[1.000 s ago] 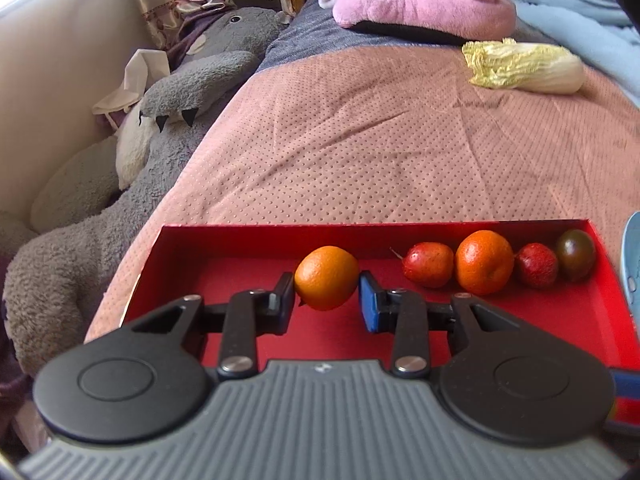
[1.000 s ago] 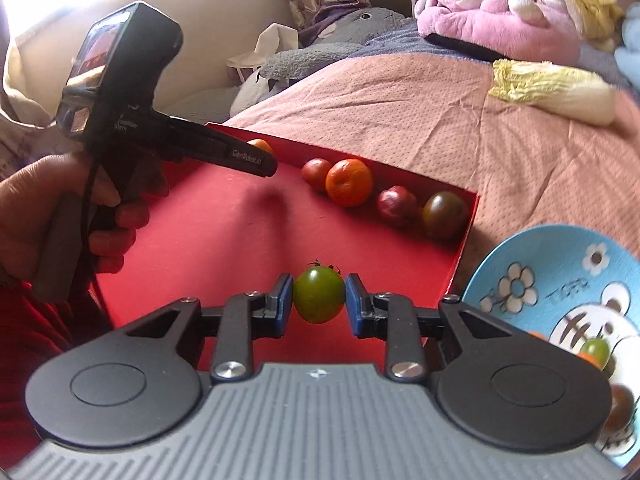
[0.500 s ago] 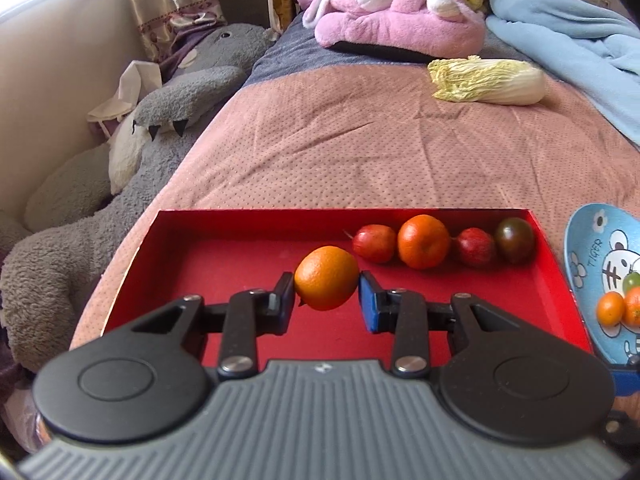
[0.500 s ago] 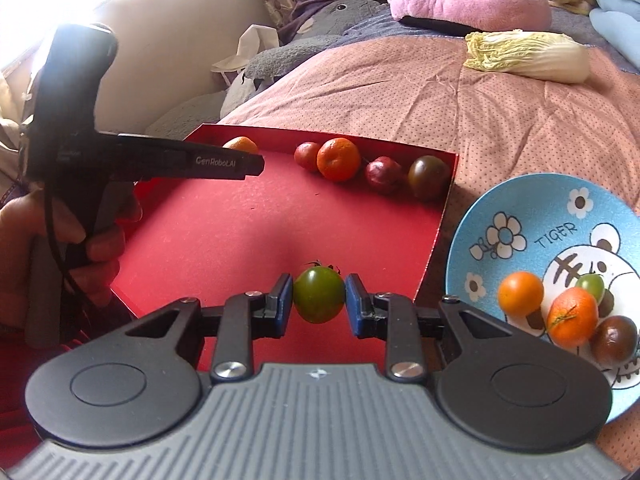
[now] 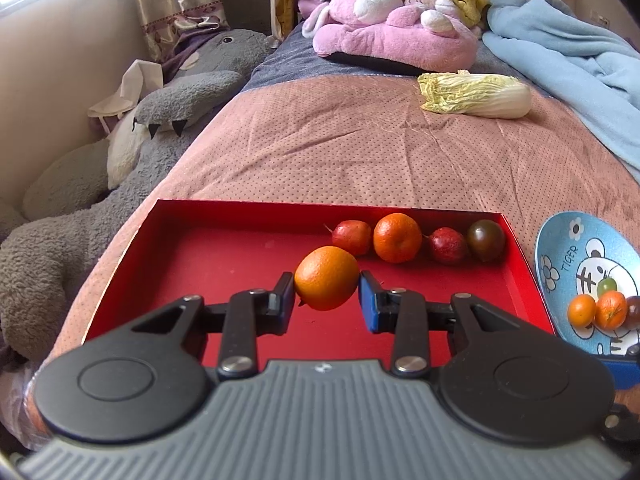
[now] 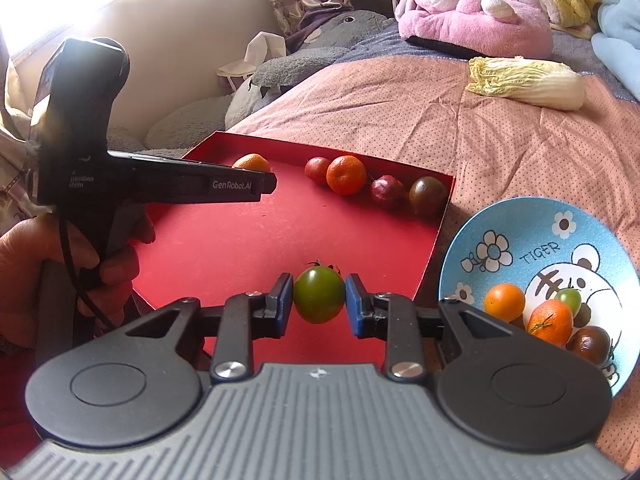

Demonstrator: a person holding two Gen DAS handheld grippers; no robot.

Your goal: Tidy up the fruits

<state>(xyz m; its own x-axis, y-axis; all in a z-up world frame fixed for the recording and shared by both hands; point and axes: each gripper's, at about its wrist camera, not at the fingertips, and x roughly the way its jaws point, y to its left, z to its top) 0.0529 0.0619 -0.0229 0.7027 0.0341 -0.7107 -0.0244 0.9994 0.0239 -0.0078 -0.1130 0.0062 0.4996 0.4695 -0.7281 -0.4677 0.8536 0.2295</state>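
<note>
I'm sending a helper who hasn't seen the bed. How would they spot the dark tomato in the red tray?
On the pink bedspread lies a red tray, and four fruits line its far wall. The dark tomato ends that row nearest the blue plate; it alone is brownish-green, while its neighbours are red or orange.

Four fruits [image 5: 416, 238] (one row) line red tray [image 5: 224, 240].

Bed [image 5: 360, 152]: tray [image 5: 224, 256], plate [image 5: 560, 248], cabbage [image 5: 476, 94]
</note>
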